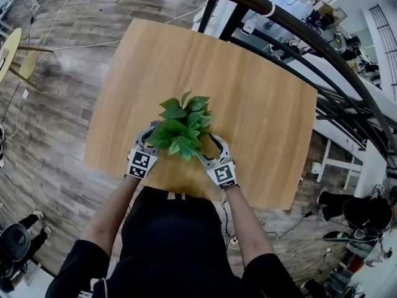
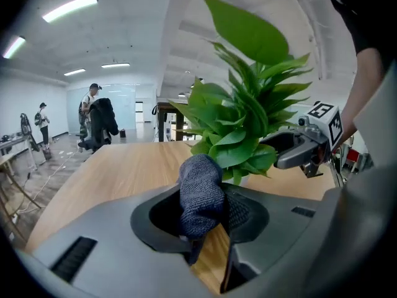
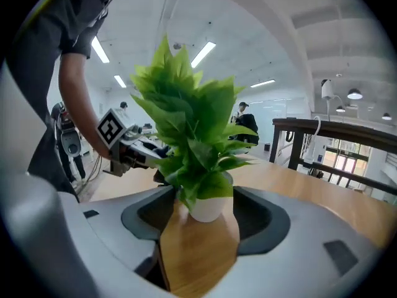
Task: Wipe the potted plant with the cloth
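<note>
Since the leaves were what needed wiping, the potted plant (image 1: 183, 129) stood upright in its small white pot (image 3: 208, 207) on the wooden table (image 1: 267, 98), near the edge closest to the person and roughly mid-width, where both hands could reach it. Its long axis ran straight up from the pot, with the leaves pointing upward and fanning out to all sides. The cloth (image 2: 201, 194), a dark blue knitted wad, was clamped between the jaws of the left gripper (image 1: 149, 140), bunched forward past the tips so that fabric rather than plastic would meet the foliage; it sat just beside the lower leaves, though contact could not be made out. On the other side, the right gripper (image 1: 214, 144) had its jaws spread wide and held nothing. The pot sat in the gap at their tips, with wood showing on either side, which looked like a position for steadying the pot while the cloth worked.
</note>
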Tool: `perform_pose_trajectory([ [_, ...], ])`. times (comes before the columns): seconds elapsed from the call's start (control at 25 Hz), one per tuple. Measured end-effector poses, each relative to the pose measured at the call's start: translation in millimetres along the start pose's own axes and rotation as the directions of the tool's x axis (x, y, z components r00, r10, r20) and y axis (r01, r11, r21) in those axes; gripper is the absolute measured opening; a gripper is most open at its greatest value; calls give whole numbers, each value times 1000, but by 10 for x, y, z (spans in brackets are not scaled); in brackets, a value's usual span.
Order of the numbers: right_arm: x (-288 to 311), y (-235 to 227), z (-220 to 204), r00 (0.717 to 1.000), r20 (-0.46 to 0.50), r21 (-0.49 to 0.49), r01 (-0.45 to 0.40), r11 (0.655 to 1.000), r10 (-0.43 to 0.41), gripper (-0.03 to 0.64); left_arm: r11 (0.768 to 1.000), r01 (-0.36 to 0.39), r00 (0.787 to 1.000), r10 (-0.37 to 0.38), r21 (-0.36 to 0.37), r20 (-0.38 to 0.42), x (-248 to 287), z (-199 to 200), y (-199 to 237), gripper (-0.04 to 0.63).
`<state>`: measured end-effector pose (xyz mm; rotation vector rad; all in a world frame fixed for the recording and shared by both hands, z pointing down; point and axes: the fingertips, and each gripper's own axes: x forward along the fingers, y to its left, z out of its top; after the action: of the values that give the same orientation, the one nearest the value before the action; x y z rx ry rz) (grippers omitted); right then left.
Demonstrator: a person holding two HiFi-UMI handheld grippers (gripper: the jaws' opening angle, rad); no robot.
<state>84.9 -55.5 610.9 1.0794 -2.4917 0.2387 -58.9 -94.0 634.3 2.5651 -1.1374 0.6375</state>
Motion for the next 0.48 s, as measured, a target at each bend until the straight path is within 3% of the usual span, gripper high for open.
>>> perform_pose_trajectory([
  [0.12, 251, -59, -114, 996, -61, -75, -71, 995, 66, 287, 1000, 10, 1000, -10, -25, -5, 198, 26, 94, 147],
  [0.28, 409, -114, -116, 989, -88, -162, -129, 978, 116, 296, 994, 86, 996, -85, -64, 9, 376, 55, 142, 147],
  [0.48, 534, -131, -112, 986, -86, -125, -149, 981, 139, 298, 990, 122, 992, -123, -69, -7, 456, 35, 108, 147],
])
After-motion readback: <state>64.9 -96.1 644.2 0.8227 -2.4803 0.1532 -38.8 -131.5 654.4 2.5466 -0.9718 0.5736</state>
